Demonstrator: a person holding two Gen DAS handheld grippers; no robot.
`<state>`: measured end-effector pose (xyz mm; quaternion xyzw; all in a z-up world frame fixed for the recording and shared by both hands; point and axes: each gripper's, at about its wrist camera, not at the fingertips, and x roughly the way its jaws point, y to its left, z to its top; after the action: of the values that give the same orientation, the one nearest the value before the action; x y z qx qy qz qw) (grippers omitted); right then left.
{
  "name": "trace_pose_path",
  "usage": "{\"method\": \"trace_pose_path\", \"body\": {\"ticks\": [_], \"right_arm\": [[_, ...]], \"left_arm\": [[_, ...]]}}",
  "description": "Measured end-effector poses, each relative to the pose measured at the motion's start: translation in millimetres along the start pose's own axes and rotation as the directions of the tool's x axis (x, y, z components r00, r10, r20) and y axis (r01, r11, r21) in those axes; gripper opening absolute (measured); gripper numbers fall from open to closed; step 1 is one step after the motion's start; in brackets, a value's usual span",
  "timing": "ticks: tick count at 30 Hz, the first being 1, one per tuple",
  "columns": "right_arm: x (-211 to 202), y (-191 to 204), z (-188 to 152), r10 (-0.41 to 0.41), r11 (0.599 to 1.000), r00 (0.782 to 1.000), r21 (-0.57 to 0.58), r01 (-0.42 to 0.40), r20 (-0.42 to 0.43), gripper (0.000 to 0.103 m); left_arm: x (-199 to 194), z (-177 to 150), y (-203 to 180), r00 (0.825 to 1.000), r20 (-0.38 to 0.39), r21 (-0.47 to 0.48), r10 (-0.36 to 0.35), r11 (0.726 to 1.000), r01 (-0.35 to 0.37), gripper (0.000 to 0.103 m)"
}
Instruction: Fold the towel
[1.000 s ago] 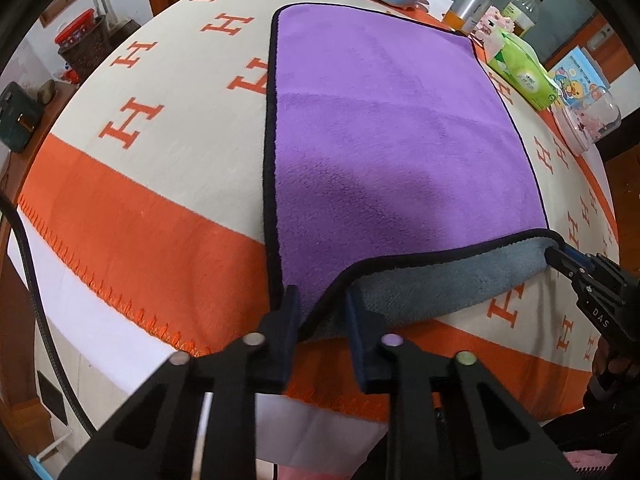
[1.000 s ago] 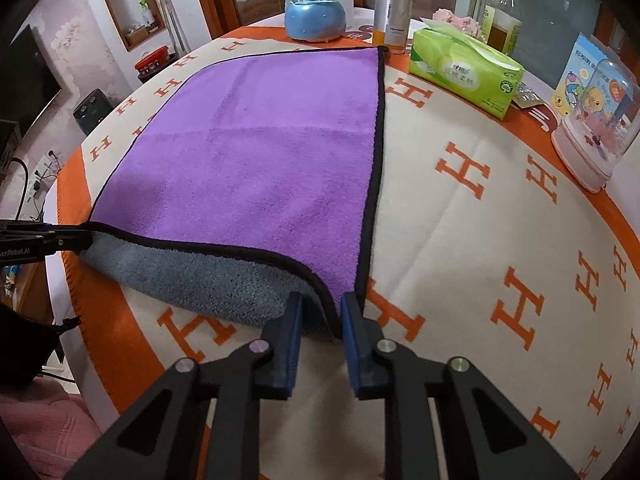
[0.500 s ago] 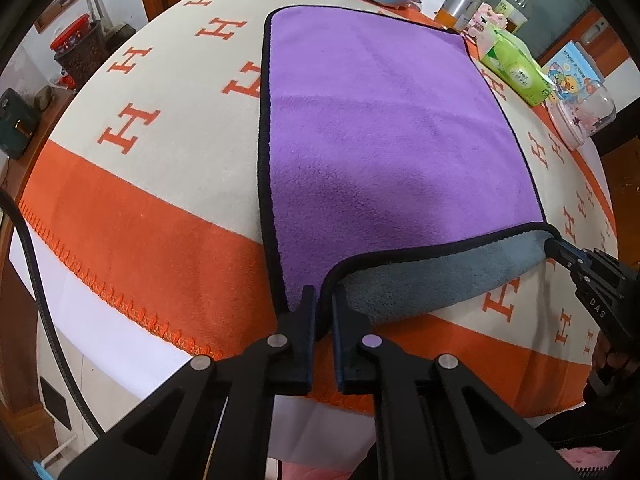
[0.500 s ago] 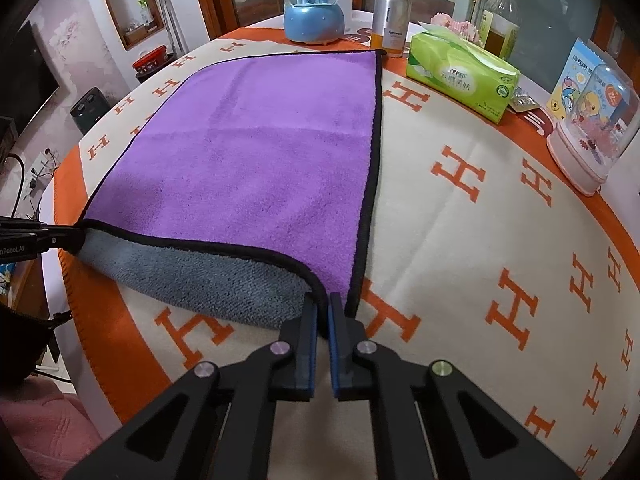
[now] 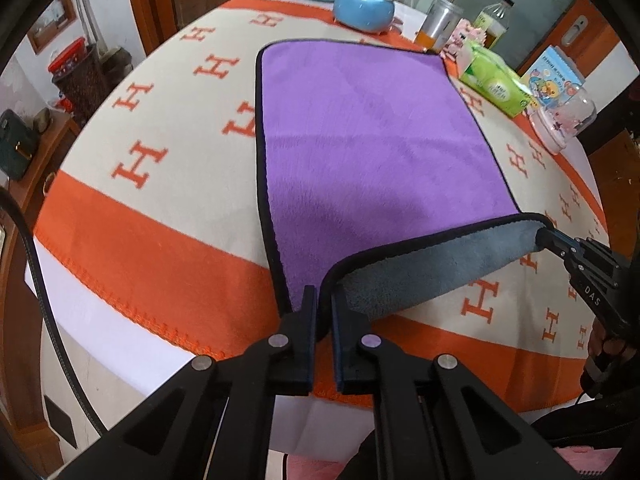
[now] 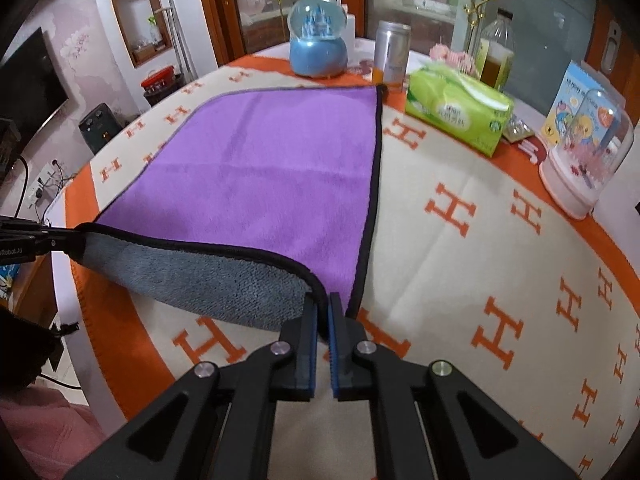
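Left wrist view: my left gripper (image 5: pixel 325 300) pinches the purple towel (image 5: pixel 360 140) at its near left corner, raised off the worktop (image 5: pixel 160 220). Right wrist view: my right gripper (image 6: pixel 323 304) pinches the near right corner, and only there a television (image 6: pixel 28 92) appears.

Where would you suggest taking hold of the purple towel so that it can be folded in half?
By its two near corners, from the near table edge. The towel lies flat, its near hem lifted showing grey. The left claw pinches one corner, the right claw the other, so the hem can carry over to the far edge.
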<state>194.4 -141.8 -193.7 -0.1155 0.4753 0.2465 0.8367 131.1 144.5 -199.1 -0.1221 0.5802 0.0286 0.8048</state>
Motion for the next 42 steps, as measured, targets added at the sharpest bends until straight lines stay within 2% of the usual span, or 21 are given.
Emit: {"method": "trace_pose_path", "body": {"ticks": [15,26,34,42], "right_arm": [[-22,0,40,-0.03,1.0,0.991,0.0,0.03,0.131,0.004],[-18,-5,104,-0.064,0.998,0.971,-0.014,0.069,0.23,0.004],[8,-10,145,-0.084,0.996,0.962,-0.006,0.088,0.26,0.004],[46,-16,172,-0.16,0.987,0.944,0.032,0.158,0.288,0.004]], "left_arm": [[-51,46,-6,0.99,0.137,0.085,0.022,0.996,-0.034,0.004],[-67,109,-2,0.974,0.225,0.15,0.042,0.986,-0.077,0.004],[-59,170,10,0.961,0.27,0.149,0.055,0.984,-0.098,0.004],[-28,214,17,0.958,0.281,0.149,0.053,0.984,-0.098,0.004]]}}
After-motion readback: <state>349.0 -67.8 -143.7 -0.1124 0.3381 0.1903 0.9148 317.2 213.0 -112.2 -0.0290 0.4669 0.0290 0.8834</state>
